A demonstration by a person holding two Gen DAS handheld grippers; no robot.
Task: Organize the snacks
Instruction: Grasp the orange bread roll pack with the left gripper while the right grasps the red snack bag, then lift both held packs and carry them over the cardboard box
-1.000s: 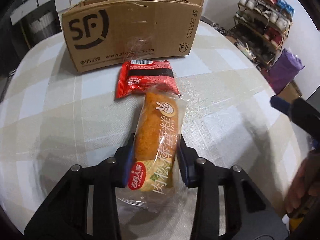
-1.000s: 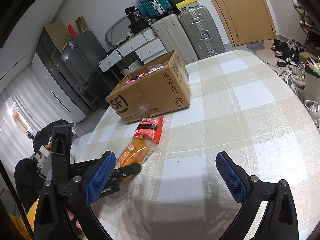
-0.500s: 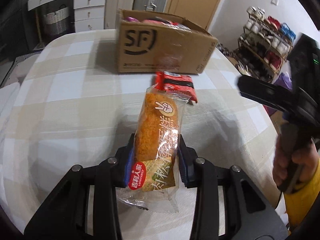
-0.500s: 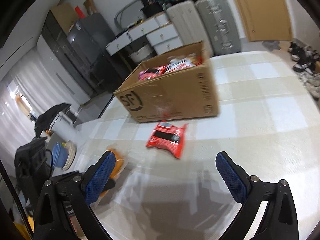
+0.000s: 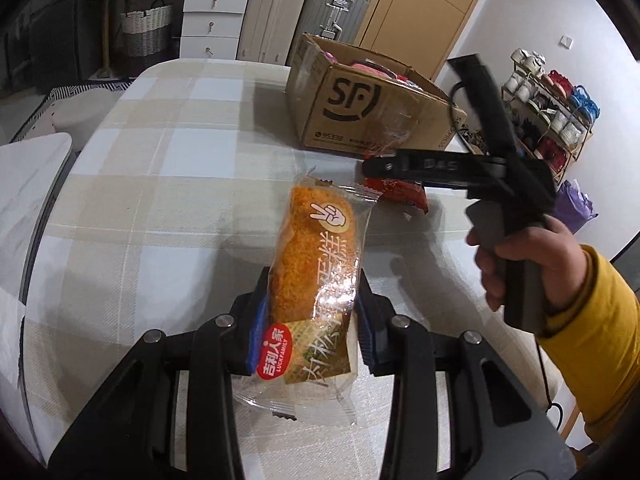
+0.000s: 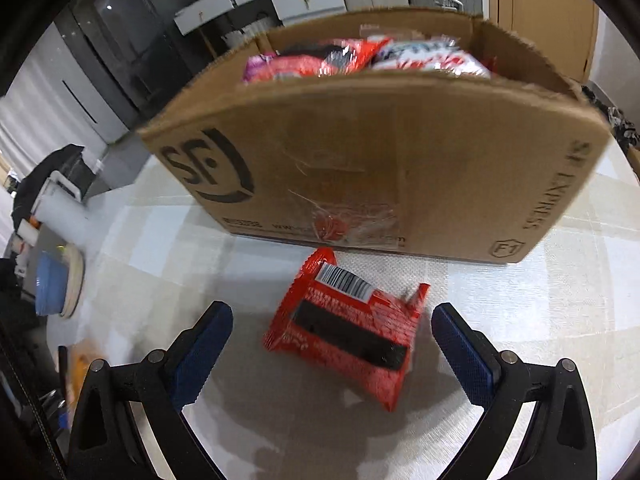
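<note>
Since the earlier frame the right gripper has been brought across the table to the red packet, and the box is now seen much closer in the right wrist view. Its jaws have just been closing a little, but they are still wide apart – the red packet lies on the table between the two blue pads, and neither pad is touching it. The packet is just beside the front wall of the box, near the far edge of the table, with its barcode end turned to the box.

The cake in its clear wrapper is clamped in the left gripper, near its lower end, and is held above the table. In the left wrist view the right gripper is seen from the side, held by a hand in a yellow sleeve.

The box is open on top – several snack bags are seen inside it.
</note>
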